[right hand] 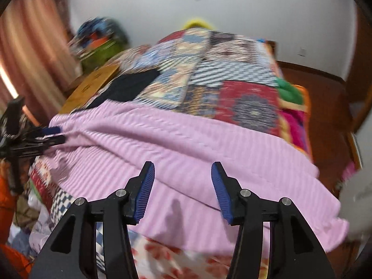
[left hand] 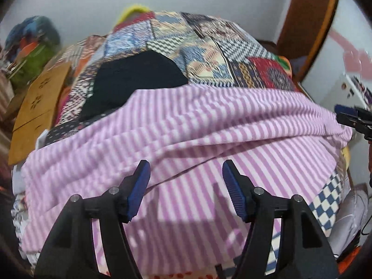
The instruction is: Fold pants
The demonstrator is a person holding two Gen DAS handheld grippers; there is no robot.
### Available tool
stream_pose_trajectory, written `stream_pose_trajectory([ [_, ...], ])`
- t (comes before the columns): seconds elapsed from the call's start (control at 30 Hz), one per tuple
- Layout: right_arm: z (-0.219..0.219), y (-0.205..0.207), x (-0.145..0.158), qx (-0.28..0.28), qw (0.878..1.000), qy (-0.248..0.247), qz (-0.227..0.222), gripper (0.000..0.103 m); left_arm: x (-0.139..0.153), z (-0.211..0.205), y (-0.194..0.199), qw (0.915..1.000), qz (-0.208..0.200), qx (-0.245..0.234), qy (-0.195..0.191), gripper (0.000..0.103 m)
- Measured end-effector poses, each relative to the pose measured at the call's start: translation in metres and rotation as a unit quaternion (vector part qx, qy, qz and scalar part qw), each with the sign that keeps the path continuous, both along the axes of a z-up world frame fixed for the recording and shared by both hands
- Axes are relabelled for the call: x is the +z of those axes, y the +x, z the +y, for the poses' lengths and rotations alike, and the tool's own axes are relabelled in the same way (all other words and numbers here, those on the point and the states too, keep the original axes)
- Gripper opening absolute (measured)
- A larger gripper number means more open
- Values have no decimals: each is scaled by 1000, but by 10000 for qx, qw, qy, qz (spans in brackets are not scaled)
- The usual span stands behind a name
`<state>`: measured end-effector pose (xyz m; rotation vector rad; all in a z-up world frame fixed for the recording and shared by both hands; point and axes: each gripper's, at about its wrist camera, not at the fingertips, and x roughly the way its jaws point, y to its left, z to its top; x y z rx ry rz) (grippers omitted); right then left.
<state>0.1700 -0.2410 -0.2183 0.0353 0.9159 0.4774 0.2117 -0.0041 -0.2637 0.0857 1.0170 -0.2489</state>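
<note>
White walls (left hand: 76, 7) rise behind a bed covered with a patchwork quilt (left hand: 209, 53) of blue, red, cream and checked squares. Brown wooden trim (left hand: 309, 18) curves along the wall at the right of the left wrist view, and a pinkish-brown curtain (right hand: 30, 53) hangs at the left edge of the right wrist view. Beside the bed a tan wooden board (left hand: 34, 107) with small flower cut-outs leans near a blurred heap of blue, orange and green cloth (left hand: 32, 46). A black garment (left hand: 137, 79) lies on the quilt, just beyond the pants.

Pink-and-white striped pants (left hand: 209, 125) lie spread across the near part of the bed, reaching almost from one side of each view to the other. They are rumpled, with long creases running across them, and one layer overlaps another along a dark seam line. Their near edge falls over blue-and-white checked cloth (left hand: 330, 195) and a red floral print (right hand: 167, 253).

Blue ribbed pads line both tools. The left gripper (left hand: 184, 169) hangs over the pants with its jaws apart and nothing between them; only striped cloth shows below. The right gripper (right hand: 182, 171) hangs likewise over the pants, jaws spread, gripping nothing. Each tool also shows at the edge of the other's view, next to an end of the pants; whether it touches the cloth there I cannot tell. Both views are blurred.
</note>
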Motion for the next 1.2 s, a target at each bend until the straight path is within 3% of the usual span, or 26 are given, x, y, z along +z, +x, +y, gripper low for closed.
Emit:
stream_pose_trajectory([
  [0.23, 69, 21, -23, 810, 9953, -500, 152, 53, -18, -12, 20, 9979, -149, -382, 505, 68],
  [0.37, 87, 30, -33, 1055, 9912, -783, 187, 54, -28, -8, 31, 9973, -55, -531, 510, 68],
  [0.43, 91, 34, -38, 1129, 9894, -880, 228, 54, -32, -7, 34, 9973, 5, -589, 432, 60],
  [0.5, 92, 40, -42, 1133, 9892, -894, 260, 53, -37, -7, 37, 9972, 103, -629, 394, 35],
  [0.57, 91, 47, -44, 1128, 9900, -797, 290, 53, -42, -5, 37, 9972, 215, -616, 356, 20],
  [0.6, 90, 48, -45, 1103, 9907, -741, 287, 46, -43, -5, 37, 9974, 237, -597, 334, 15],
  [0.63, 88, 49, -44, 1088, 9911, -700, 311, 33, -44, -4, 36, 9976, 245, -564, 322, 12],
  [0.73, 86, 50, -43, 1048, 9922, -587, 328, 14, -40, -1, 29, 9982, 185, -512, 243, 7],
  [0.83, 81, 47, -38, 978, 9939, -314, 394, 10, -30, -1, 21, 9985, 52, -506, 216, 3],
  [1.2, 67, 7, -8, 997, 9948, 138, 186, 8, 11, -3, -31, 9982, -199, -507, -239, 2],
])
